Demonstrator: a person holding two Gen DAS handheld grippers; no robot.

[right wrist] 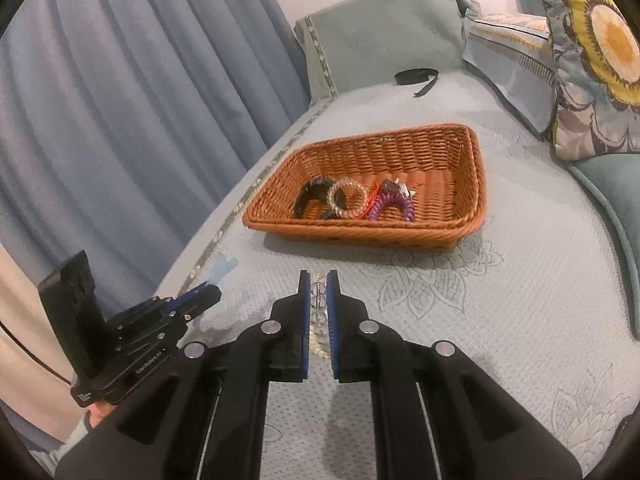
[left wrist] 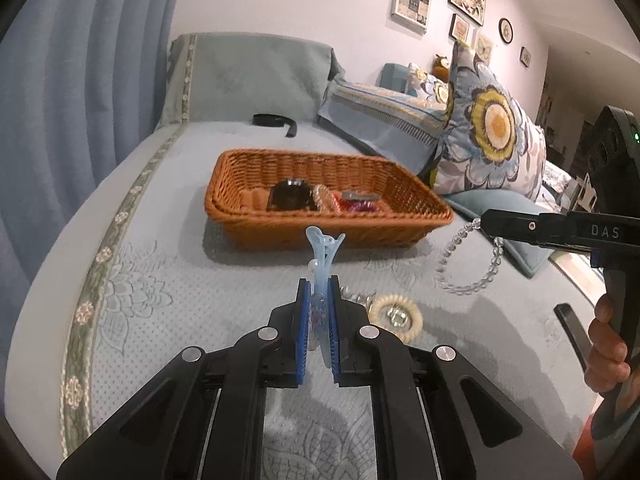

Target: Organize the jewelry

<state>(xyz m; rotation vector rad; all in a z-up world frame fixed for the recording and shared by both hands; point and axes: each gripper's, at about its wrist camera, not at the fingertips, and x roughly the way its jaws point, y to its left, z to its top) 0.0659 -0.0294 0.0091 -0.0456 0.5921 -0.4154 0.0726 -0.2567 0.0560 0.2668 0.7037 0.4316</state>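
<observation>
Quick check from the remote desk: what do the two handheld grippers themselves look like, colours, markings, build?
Both are matte black with angular linkage arms joined by silver round pins. The left gripper and right gripper each carry blue ribbed pads on their fingers. Seen side-on, the right one shows white "DAS" lettering and a green indicator light; the left bears small white print. A hand grips the right handle.

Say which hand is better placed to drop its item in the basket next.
Probably right. The right gripper hangs its bead bracelet beside the basket corner. The left gripper, shut on the blue clip, looks farther back.
</observation>
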